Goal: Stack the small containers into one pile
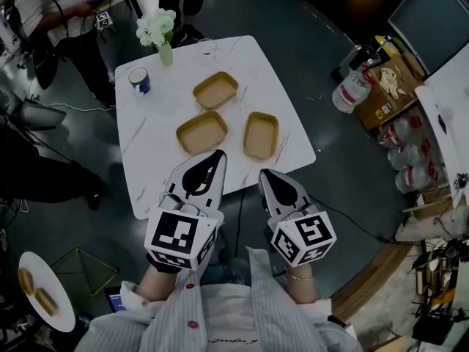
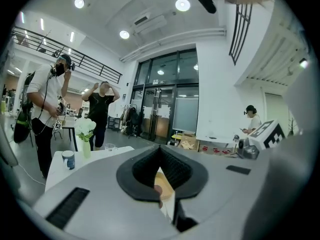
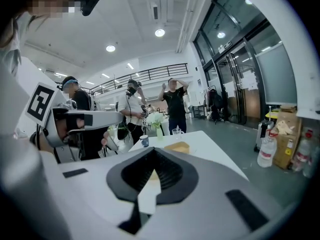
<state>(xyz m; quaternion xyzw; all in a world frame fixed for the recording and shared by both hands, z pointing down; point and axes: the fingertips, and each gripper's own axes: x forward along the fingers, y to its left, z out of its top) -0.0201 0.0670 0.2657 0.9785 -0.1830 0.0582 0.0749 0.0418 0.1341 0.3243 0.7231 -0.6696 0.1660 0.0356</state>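
Three shallow tan containers lie apart on the white marble table (image 1: 146, 145): one at the back (image 1: 215, 89), one at the middle left (image 1: 201, 132), one at the right (image 1: 261, 135). My left gripper (image 1: 217, 155) hovers at the table's near edge, just short of the middle-left container, its jaws meeting at the tip with nothing between them. My right gripper (image 1: 265, 174) is shut and empty too, a little nearer than the right container. In the left gripper view a tan container (image 2: 161, 181) shows through the gap behind the closed tip (image 2: 160, 148). The right gripper view shows a container (image 3: 177, 147) beyond its tip (image 3: 153, 149).
A blue mug (image 1: 139, 80), a vase of white flowers (image 1: 157, 31) and a small glass (image 1: 207, 48) stand along the table's far side. People stand beyond it. Bottles and a cardboard box (image 1: 385, 86) sit on the floor at right. A small round table (image 1: 45, 290) is at lower left.
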